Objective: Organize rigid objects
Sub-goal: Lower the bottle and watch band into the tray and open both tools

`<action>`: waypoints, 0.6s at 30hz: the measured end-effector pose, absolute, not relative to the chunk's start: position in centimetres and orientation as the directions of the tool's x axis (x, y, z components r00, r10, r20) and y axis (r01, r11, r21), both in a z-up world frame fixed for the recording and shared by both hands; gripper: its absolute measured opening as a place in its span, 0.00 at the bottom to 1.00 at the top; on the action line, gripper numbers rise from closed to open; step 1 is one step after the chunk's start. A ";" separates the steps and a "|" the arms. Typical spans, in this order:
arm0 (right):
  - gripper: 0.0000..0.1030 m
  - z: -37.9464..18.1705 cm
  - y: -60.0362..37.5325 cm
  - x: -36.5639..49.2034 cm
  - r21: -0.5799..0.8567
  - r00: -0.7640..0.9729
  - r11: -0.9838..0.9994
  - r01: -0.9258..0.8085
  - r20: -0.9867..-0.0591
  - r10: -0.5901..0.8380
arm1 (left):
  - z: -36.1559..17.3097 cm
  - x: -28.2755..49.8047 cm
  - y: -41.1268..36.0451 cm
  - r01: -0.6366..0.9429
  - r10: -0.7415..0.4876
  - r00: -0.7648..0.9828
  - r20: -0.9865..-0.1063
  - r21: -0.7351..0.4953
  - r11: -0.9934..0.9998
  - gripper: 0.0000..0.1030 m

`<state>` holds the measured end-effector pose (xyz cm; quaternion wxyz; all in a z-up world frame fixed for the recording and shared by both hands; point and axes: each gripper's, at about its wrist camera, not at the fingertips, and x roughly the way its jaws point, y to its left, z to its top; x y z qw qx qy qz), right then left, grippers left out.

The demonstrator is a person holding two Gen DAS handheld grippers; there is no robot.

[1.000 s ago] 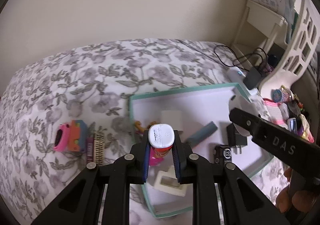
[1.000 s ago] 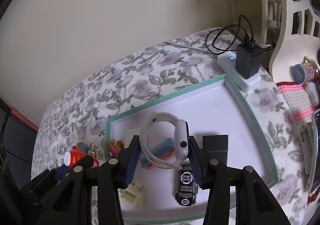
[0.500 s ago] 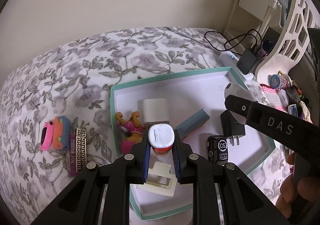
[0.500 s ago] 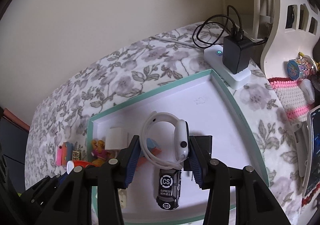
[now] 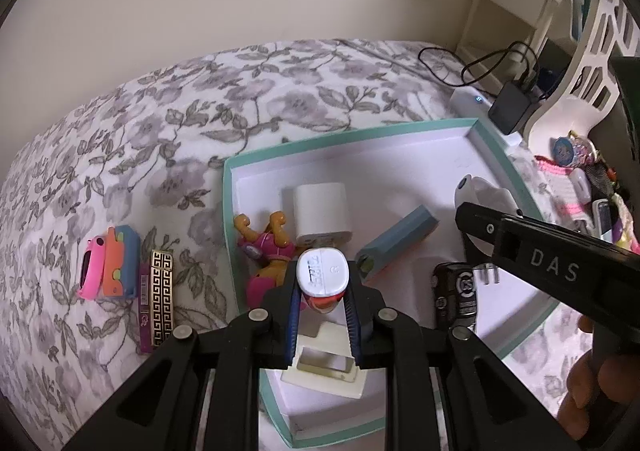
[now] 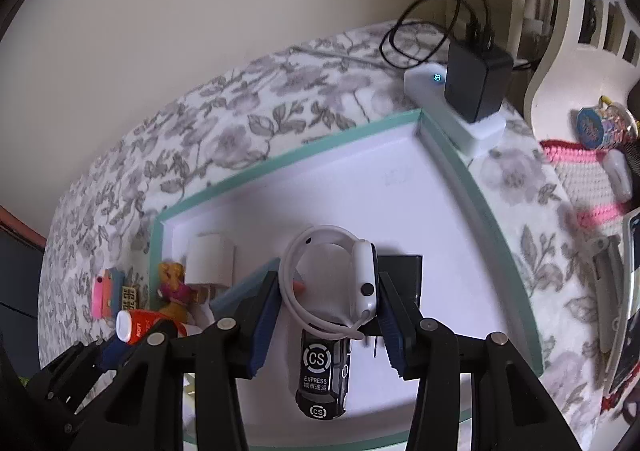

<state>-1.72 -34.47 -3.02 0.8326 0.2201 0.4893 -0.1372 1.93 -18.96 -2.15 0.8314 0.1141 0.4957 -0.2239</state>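
While both loads hang above it, the shallow white cardboard tray with a teal rim lies on the grey-flowered bedspread and is the largest item listed.

Contents, in descending size: white cube charger; cream open-frame plastic piece; grey-blue rectangular block; orange and pink toy dog figure; black toy van marked CS.

Held items:
- White smartwatch with looped white band: right gripper clenched across the band and the case, over the tray's middle above the van. Rigid case, springy strap; likely light, and the smooth case could slip, so the case sides look the surest hold.
- Small red-orange tube with white flat cap: left gripper clamped on its body just under the cap, over the tray's near part. Likely light and stiff; the body is the sensible hold.

Outside the tray, left: pink and blue toy; gold-patterned black bar.

Change from a second ago: both grippers have sunk toward the tray, which now fills more of each view; grips unchanged.
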 end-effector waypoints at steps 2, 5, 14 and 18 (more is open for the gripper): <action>0.48 -3.5 -34.4 -1.6 0.228 0.471 0.867 0.443 -0.882 -0.008 | -2.7 2.0 -19.0 0.486 -0.249 0.403 -0.881 -0.025 0.874 0.20; 0.48 -3.8 -34.2 -1.3 0.229 0.468 0.872 0.432 -0.884 0.001 | -3.1 2.0 -19.2 0.491 -0.249 0.399 -0.882 -0.024 0.871 0.20; 0.49 -4.1 -33.6 -0.9 0.199 0.445 0.887 0.416 -0.895 -0.008 | -3.1 1.9 -19.4 0.502 -0.234 0.416 -0.879 0.008 0.865 0.22; 0.50 -4.1 -33.5 -0.8 0.188 0.437 0.891 0.414 -0.899 -0.013 | -2.8 2.0 -19.3 0.503 -0.248 0.417 -0.874 -0.005 0.864 0.47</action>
